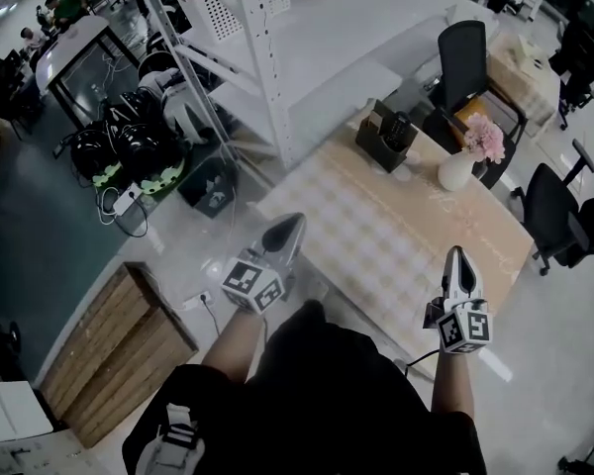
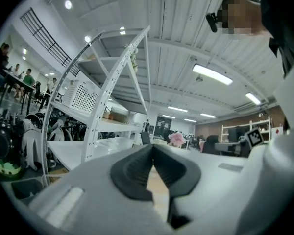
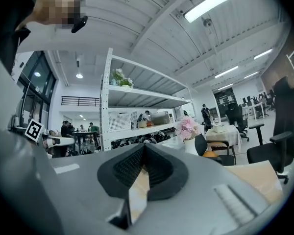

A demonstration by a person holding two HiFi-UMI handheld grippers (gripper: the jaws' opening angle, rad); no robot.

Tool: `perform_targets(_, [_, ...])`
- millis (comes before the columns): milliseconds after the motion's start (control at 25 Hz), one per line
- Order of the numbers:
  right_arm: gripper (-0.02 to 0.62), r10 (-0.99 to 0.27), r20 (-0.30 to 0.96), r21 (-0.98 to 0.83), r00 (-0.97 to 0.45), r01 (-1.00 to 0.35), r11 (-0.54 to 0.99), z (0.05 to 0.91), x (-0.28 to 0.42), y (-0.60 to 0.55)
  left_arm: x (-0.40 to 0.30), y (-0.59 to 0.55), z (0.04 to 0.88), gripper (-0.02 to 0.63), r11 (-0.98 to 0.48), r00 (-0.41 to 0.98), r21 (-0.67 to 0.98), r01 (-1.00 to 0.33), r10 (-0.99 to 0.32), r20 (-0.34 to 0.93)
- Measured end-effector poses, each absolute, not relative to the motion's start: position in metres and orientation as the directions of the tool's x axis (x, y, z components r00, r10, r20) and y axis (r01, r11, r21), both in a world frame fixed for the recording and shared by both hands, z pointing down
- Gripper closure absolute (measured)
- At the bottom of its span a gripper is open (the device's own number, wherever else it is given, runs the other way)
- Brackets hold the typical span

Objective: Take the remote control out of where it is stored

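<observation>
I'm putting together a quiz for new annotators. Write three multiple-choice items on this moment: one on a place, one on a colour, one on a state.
1. Where does the white vase stand?
A. on the table, beside the dark organizer box
B. on the white shelf rack
C. on the floor

2. What colour are the flowers in the vase?
A. yellow
B. pink
C. blue

3. How do the fingers of the left gripper stand?
A. clamped on something
B. wide apart
C. together, with nothing between them

Answers:
1. A, the head view shows the vase on the tabletop next to the box.
2. B, the blossoms are pink in the head view.
3. C, the left gripper view shows the pads meeting at the tips with nothing between them.
</observation>
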State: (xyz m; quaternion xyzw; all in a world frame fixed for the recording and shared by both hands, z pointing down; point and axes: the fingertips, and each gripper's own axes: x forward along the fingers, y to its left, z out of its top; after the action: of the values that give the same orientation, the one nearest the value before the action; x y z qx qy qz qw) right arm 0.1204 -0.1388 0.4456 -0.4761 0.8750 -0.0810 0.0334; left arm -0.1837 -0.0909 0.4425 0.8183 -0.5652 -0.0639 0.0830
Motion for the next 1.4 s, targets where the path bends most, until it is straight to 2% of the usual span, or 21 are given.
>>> perform_targets(800, [0.591,-0.867,0.048,-0.132,-0.495,-0.864,0.486,0.448,0.076,-0.257,-0.192,-0.278,0.443,0.604,-0.489,0.494,0.145,-0.860,-0.870,-0.007])
perform_targets(1400, [0.591,-0.907,0.175,-0.166,-0.384,-0.919,0.357,0.498,0.090,-0.292,-0.159,-0.406,0.477,0.593,-0.571,0.579,0.118,-0.813,-0.814,0.053])
